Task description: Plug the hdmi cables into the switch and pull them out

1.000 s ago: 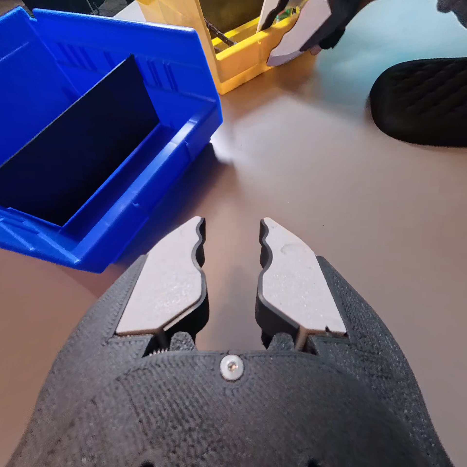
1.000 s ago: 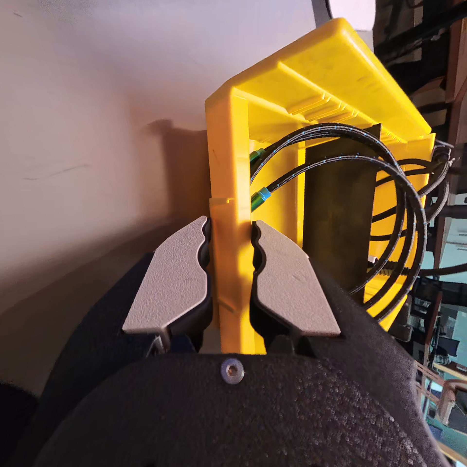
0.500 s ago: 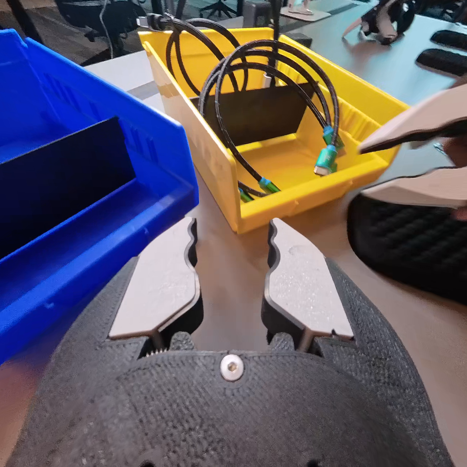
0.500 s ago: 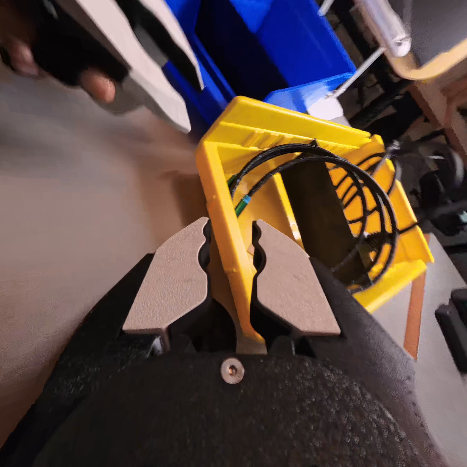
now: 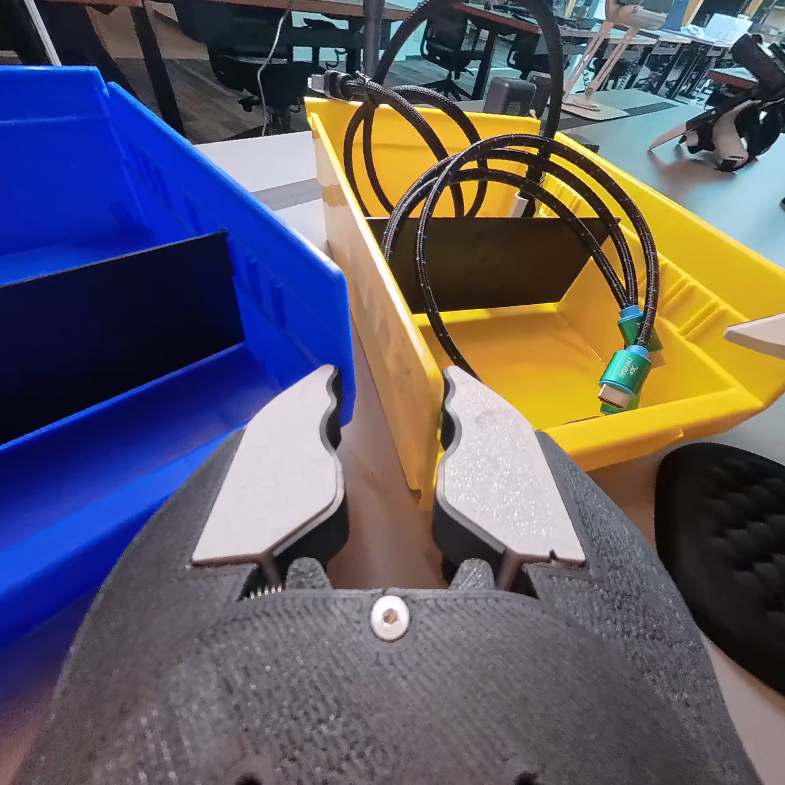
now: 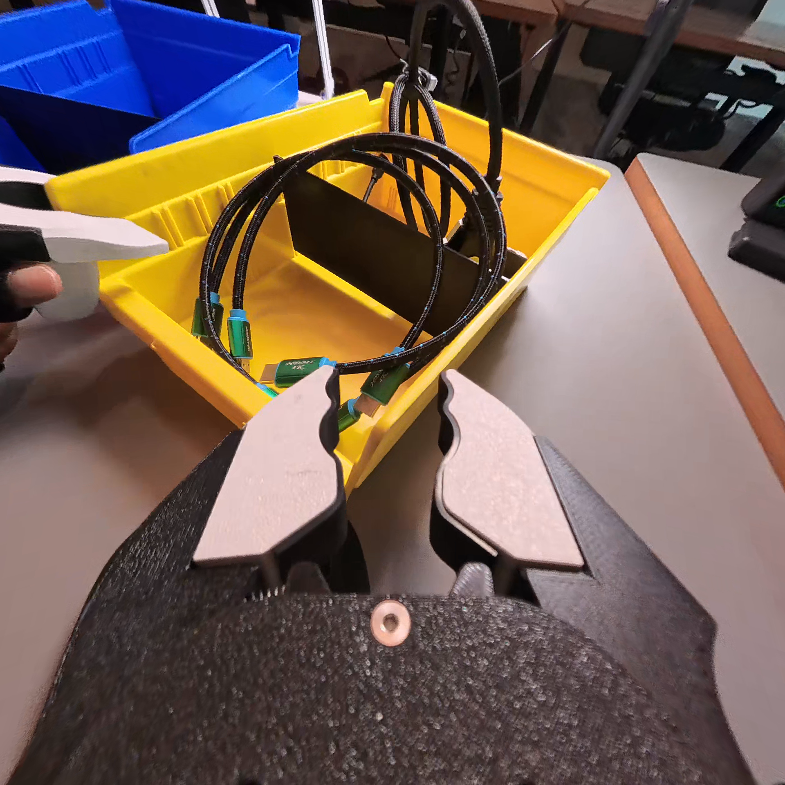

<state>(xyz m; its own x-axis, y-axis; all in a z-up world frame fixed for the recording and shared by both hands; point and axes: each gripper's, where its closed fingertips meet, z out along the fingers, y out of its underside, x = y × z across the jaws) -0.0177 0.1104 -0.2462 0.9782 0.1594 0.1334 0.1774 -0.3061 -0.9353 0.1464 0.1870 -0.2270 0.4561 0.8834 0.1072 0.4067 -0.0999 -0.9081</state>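
A yellow bin (image 5: pixel 637 429) (image 6: pixel 212 161) stands on the table and holds several black braided HDMI cables (image 5: pixel 531 148) (image 6: pixel 352 140) with green plugs (image 5: pixel 624 378) (image 6: pixel 297 367). A black divider (image 6: pixel 374 238) crosses the bin; what lies behind it is mostly hidden. My left gripper (image 5: pixel 391 391) is open, its jaws astride the bin's left wall. It also shows in the right wrist view (image 6: pixel 85 242), held by a hand. My right gripper (image 6: pixel 388 382) is open, its jaws astride the bin's near right corner, with the left finger above the plugs.
A blue bin (image 5: pixel 127 467) (image 6: pixel 212 63) with a dark divider stands right beside the yellow bin. A black padded rest (image 5: pixel 730 552) lies on the table to the right. A second table with a brown edge (image 6: pixel 701 276) adjoins, with a dark device (image 6: pixel 760 238) on it.
My right gripper was shut on the yellow bin's wall and has opened; the bin now sits flat. My left gripper has moved forward from the bare table to the bin's left wall.
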